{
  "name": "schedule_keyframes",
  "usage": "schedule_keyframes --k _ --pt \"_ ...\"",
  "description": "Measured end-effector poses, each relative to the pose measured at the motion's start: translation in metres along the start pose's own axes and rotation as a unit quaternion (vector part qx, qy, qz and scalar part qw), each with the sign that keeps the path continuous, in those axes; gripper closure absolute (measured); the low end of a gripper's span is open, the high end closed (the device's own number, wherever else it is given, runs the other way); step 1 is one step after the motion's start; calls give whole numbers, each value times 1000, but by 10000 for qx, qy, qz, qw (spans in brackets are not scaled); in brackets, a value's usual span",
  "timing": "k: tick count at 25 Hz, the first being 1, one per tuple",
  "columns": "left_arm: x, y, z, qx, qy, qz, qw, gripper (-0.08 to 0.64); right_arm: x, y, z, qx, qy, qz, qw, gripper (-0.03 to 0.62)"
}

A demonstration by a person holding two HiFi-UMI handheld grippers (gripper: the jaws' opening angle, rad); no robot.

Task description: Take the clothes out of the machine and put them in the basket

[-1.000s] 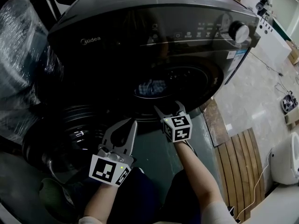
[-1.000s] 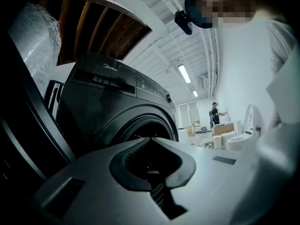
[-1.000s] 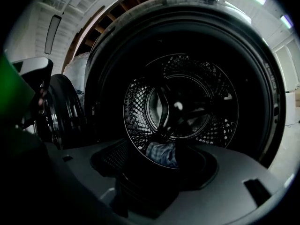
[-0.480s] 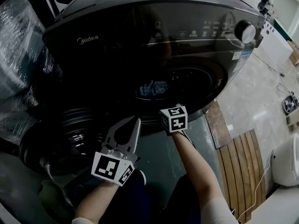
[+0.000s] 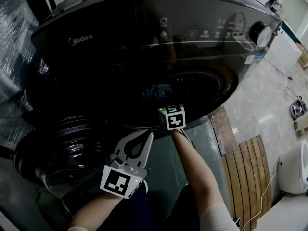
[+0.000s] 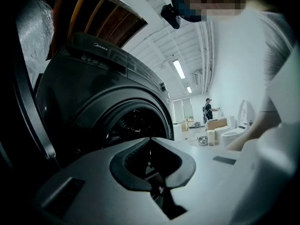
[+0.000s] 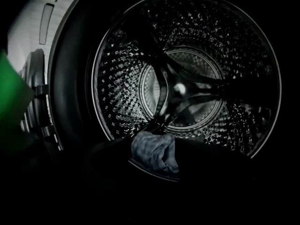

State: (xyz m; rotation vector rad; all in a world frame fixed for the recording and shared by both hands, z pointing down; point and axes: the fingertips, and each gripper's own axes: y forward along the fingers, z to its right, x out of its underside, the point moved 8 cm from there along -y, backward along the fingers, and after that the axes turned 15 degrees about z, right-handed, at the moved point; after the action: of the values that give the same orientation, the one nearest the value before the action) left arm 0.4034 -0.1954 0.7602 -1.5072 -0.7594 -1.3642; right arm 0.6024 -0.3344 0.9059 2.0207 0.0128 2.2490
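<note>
The dark front-loading washing machine (image 5: 144, 42) stands with its round door (image 5: 62, 148) swung open to the left. In the right gripper view the steel drum (image 7: 187, 64) fills the frame, and a blue-grey checked cloth (image 7: 150, 154) lies at its front lip. My right gripper (image 7: 157, 142) is at the drum mouth with its jaws apart as dark shapes on either side of the cloth. From the head view only its marker cube (image 5: 172, 117) shows. My left gripper (image 5: 140, 142) hangs in front of the door, shut and empty. A green shape (image 7: 10, 104), possibly the basket, shows at the left edge.
A plastic-wrapped bulk (image 5: 14, 37) stands left of the machine. Wooden floor slats (image 5: 245, 165) and a white appliance (image 5: 296, 170) lie to the right. A person (image 6: 207, 109) stands far off in the hall.
My right gripper has gone forward into the drum opening, so its jaws no longer show from the head. The left gripper has drifted a little right and stays shut.
</note>
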Motion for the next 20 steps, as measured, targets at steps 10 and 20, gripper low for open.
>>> schedule_keyframes --k 10,20 --pt "7 -3 1 321 -51 -132 9994 539 2 42 2 -60 -106 -100 9999 291" --pt "10 -2 4 595 -52 -146 9981 538 21 77 0 -437 153 -1392 9892 325"
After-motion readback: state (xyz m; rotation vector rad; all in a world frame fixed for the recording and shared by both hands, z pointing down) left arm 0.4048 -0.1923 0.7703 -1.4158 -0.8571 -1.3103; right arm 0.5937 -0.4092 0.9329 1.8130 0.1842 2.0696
